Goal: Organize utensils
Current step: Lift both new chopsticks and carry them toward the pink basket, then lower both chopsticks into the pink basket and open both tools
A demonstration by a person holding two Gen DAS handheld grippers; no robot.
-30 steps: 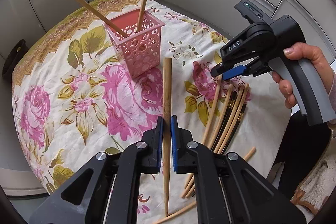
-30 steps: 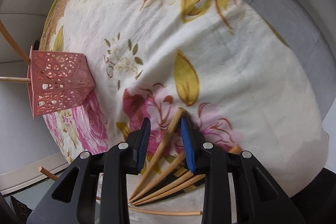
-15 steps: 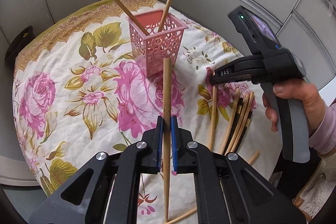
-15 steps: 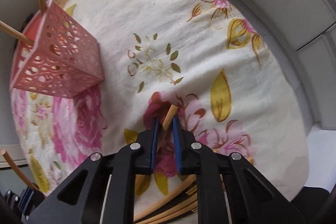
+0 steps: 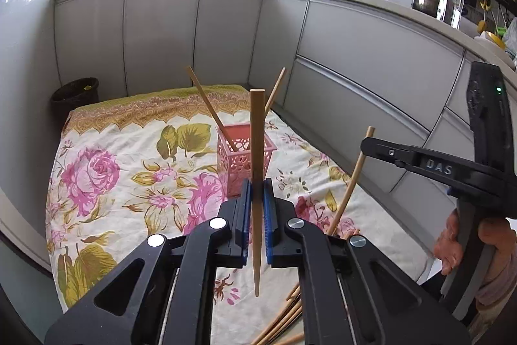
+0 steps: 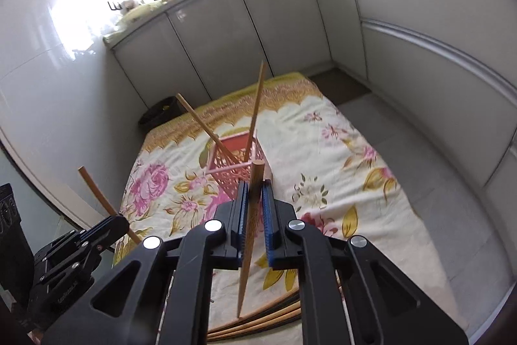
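Chopsticks are what we are sorting: plain, pale wooden sticks, round in section, blunt at the thick end and tapering to a point. We are gripping one chopstick [image 5: 257, 170] in our left gripper [image 5: 257, 209], whose blue pads are pressing on it from both sides; it is standing nearly upright, thick end up, point hanging below the pads. Our right gripper [image 6: 255, 212] is clamping a second chopstick [image 6: 250, 225] the same way, tilted slightly, with only a short stub showing above the pads. In the left view we are seeing that stick [image 5: 350, 180] slanting down from the right gripper's black tip.

Two more sticks [image 5: 211, 112] are leaning apart in the pink basket [image 5: 240, 164], a square, lace-cut holder standing on the floral cloth [image 5: 106, 170] ahead of both grippers. Further sticks [image 6: 258, 320] are lying bundled on the cloth near its close edge, below our right gripper. Grey cabinets [image 5: 161, 34] are ringing the cloth, and a dark bin [image 5: 76, 92] is sitting in the far left corner.
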